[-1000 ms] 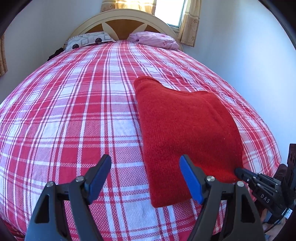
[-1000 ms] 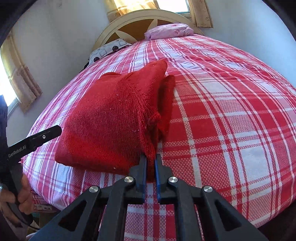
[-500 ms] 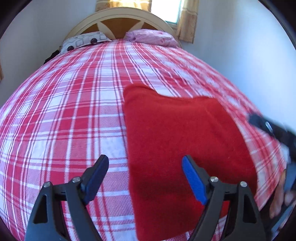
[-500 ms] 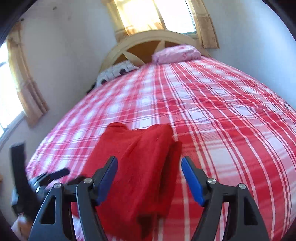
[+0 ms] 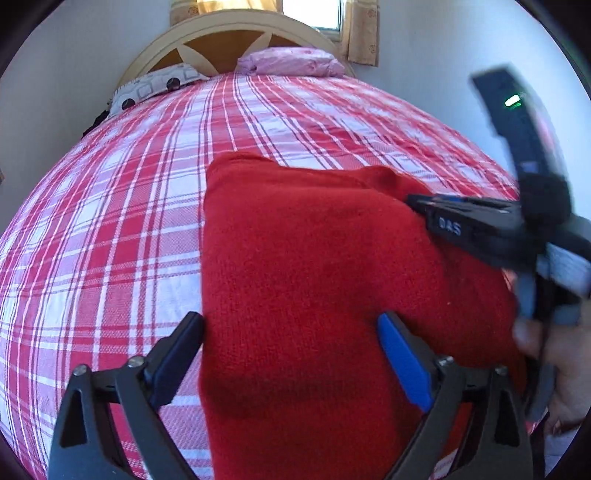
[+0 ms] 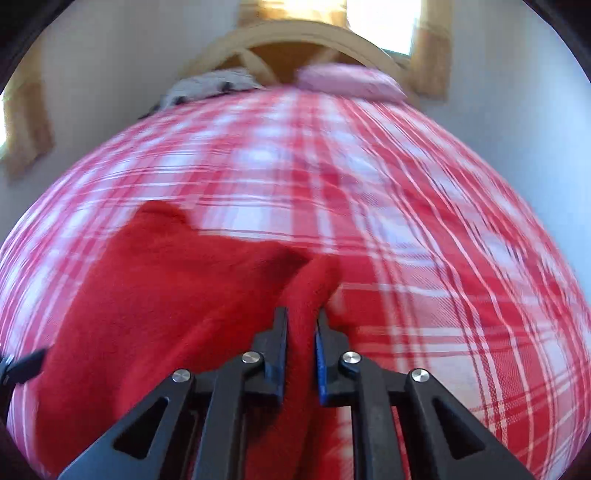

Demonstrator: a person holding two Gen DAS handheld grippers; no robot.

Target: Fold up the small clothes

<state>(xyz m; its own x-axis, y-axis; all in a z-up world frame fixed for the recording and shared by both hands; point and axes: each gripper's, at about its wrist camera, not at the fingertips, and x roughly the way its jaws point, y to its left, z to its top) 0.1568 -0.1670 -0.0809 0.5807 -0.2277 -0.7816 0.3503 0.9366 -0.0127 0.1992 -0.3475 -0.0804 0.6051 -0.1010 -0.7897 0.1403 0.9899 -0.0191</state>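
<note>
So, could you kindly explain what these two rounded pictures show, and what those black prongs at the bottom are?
There is no robot here: a person holds a hand-held two-finger gripper in each hand, and each carries a wide-angle camera looking along its fingers. That lens makes the bed bulge.

One picture is from the left gripper, whose fingers are spread open over a folded red knitted garment lying on the red-and-white plaid bedspread.

The other, blurred, is from the right gripper, whose fingers are pinched on a fold of the same garment at its right edge. That gripper also shows in the left picture, on the right.

Two pillows lie by the headboard.
</note>
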